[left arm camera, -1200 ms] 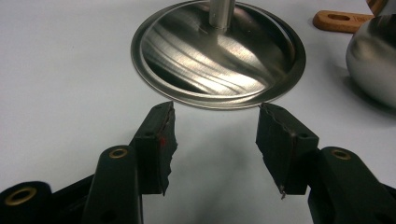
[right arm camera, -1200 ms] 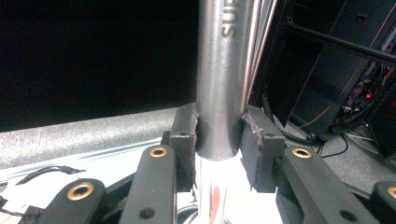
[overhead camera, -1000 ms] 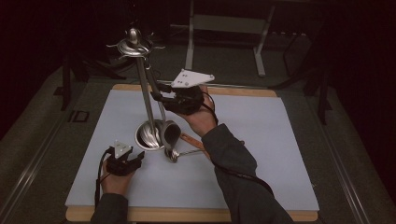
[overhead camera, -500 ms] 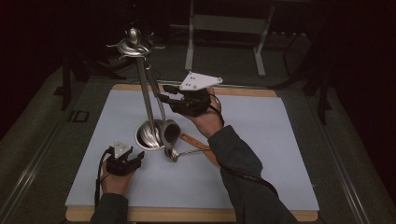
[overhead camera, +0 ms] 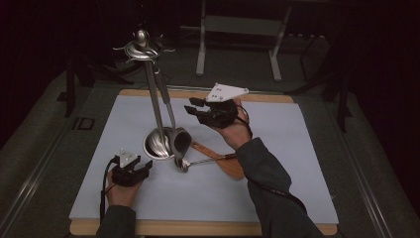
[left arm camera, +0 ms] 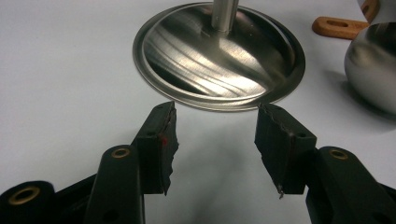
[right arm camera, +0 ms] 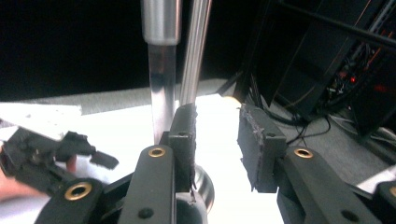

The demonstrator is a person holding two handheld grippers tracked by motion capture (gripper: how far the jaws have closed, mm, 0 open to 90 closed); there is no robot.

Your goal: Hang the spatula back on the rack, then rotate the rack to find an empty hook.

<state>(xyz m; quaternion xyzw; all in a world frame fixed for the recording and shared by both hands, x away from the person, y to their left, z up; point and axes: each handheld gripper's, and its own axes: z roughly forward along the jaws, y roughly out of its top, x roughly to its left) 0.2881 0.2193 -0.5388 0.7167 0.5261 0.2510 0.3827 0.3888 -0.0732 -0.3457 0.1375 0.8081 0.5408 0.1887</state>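
left gripper point(left arm camera: 215, 140): jaws wide, empty, by stand base point(left arm camera: 219, 56) | right gripper point(right arm camera: 217, 140): closing (nothing between), beside ladle handle point(right arm camera: 194, 51)

High view: dim, dark room, only the pale desk point(overhead camera: 277, 148) lit from above, corners near black. Left gripper view: bright, streaky glare on the steel stand base point(left arm camera: 219, 56), soft shadows. Right gripper view: background black upper left, white mat blown out, near jaws soft.
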